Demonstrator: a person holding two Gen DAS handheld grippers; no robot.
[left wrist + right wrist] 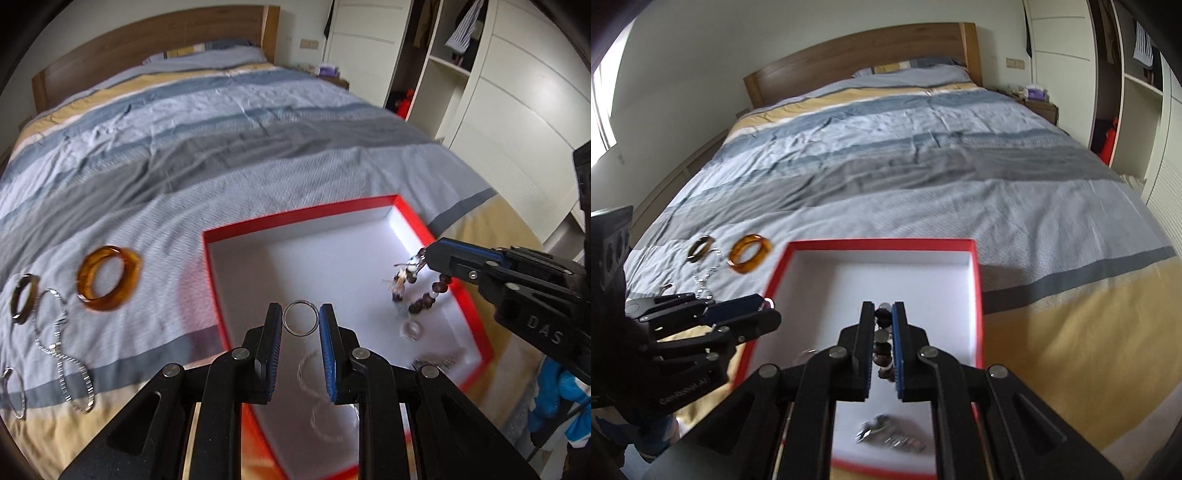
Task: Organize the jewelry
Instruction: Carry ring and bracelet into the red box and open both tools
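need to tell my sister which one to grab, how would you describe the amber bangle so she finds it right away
On the striped bed, look left of the red-rimmed box, where loose pieces lie on the cover. The amber bangle lies nearest the box: thick, translucent honey-brown, unlike the darker bangle and thin silver chain beside it.

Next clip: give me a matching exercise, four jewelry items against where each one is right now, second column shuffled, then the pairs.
Items:
1. silver ring
2. beaded bracelet
3. amber bangle
4. silver chain

Places:
A. flat on the bedspread, beside the red box
B. between the left gripper fingers
C. dangling from the right gripper over the box
D. stretched along the bedspread, left of the bangle in the left wrist view

Pairs: 1-B, 2-C, 3-A, 4-D
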